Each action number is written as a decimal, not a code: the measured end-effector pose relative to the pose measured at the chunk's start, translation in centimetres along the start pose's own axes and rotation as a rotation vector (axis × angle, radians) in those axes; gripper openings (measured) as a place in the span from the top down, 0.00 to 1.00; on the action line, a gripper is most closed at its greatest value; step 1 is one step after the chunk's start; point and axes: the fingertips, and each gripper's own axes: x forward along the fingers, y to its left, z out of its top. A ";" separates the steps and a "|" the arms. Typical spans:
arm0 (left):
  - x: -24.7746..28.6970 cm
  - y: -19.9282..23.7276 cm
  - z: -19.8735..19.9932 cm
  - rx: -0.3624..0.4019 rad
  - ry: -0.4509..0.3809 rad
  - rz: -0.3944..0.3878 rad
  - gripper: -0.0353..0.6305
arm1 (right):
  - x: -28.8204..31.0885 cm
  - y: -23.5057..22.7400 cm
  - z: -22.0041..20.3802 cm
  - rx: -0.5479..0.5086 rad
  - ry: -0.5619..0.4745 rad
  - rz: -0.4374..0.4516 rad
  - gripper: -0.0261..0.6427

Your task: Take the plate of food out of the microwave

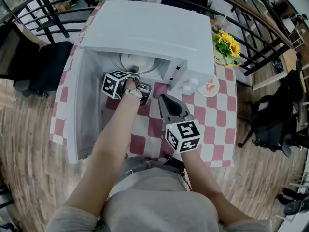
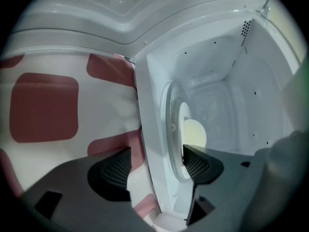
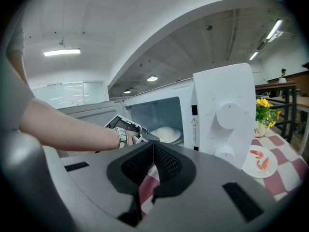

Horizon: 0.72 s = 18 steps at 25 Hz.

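Observation:
The white microwave (image 1: 145, 33) stands with its door (image 1: 79, 110) swung open to the left. Inside, a white plate (image 1: 137, 62) carries a pale round mound of food (image 2: 194, 133). My left gripper (image 1: 135, 75) is at the cavity mouth, turned on its side and open. In the left gripper view (image 2: 157, 163) one finger lies over the plate's rim, the other outside over the tablecloth; whether either touches I cannot tell. My right gripper (image 1: 162, 98) hovers over the table in front of the microwave's control panel. It is shut (image 3: 153, 153) with nothing in it.
A small plate with shrimp (image 1: 208, 87) lies right of the microwave, and a vase of yellow flowers (image 1: 227, 45) stands behind it. The red-and-white checked tablecloth (image 1: 212, 129) covers the table. Black chairs (image 1: 43, 66) (image 1: 275, 115) stand on both sides, with a railing behind.

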 end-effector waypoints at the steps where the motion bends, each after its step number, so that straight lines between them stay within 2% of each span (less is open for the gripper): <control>1: -0.1 0.0 -0.1 -0.007 0.004 -0.001 0.44 | 0.0 0.0 0.0 0.000 0.002 0.000 0.92; 10: -1.3 -1.0 -0.5 0.007 0.012 -0.022 0.65 | -0.3 0.4 -0.5 0.008 0.021 0.002 0.92; 13: -1.7 -1.4 -0.5 0.008 0.011 -0.033 0.75 | -0.5 0.2 -0.4 0.010 0.020 -0.003 0.92; 18: -2.3 -1.7 -0.6 -0.005 0.017 -0.037 0.81 | -0.5 0.2 -0.2 0.010 0.017 -0.009 0.92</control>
